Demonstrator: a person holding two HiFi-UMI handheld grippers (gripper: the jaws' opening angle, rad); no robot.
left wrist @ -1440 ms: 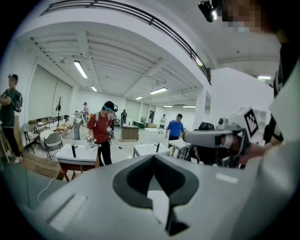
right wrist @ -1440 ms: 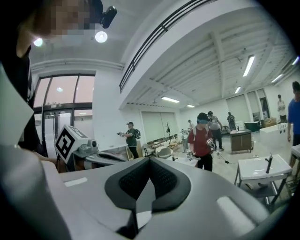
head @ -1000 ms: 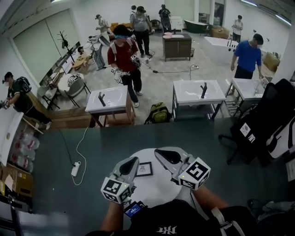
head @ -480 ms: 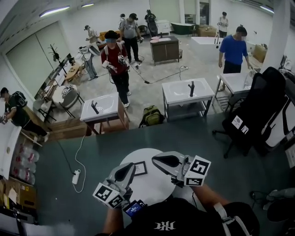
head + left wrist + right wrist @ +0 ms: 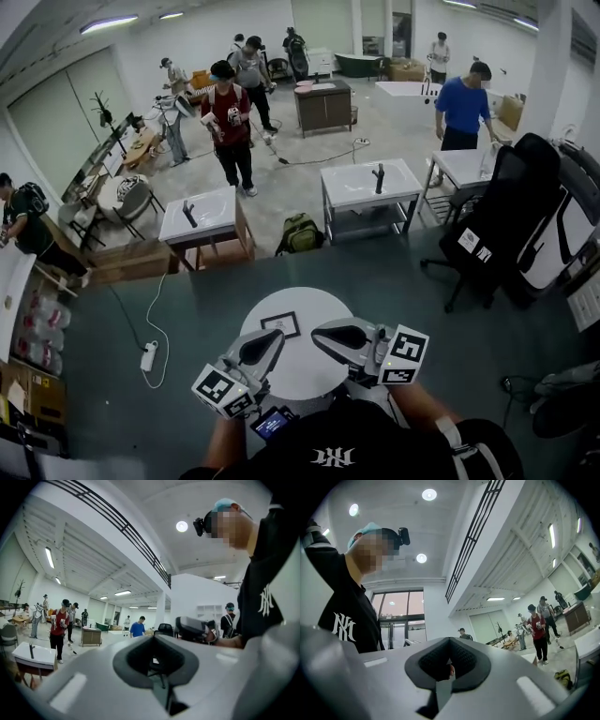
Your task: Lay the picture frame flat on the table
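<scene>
The likeliest trouble is sitting at the jaws themselves: both pairs are pressed together, so any reach toward the table (image 5: 309, 370) now would be nudging with closed tips rather than gripping, and a push like that could be sliding the picture frame (image 5: 280, 325) off the far edge. The left gripper (image 5: 261, 344) is holding its jaws fully together with nothing between them; its own view is looking out across the room and not at the table. The right gripper (image 5: 339, 334) is likewise closed and empty, its view tilting up toward the ceiling. Both are hovering over the near side of the round white table, close to the person's chest, touching nothing. The picture frame is resting on the far left part of the table, well apart from either gripper, and it appears to be lying flat already, so the job looks done or nearly so. A white power strip (image 5: 150, 356) is lying on the green floor to the left of the table, and a black office chair (image 5: 502, 225) is standing beyond the table to the right.
</scene>
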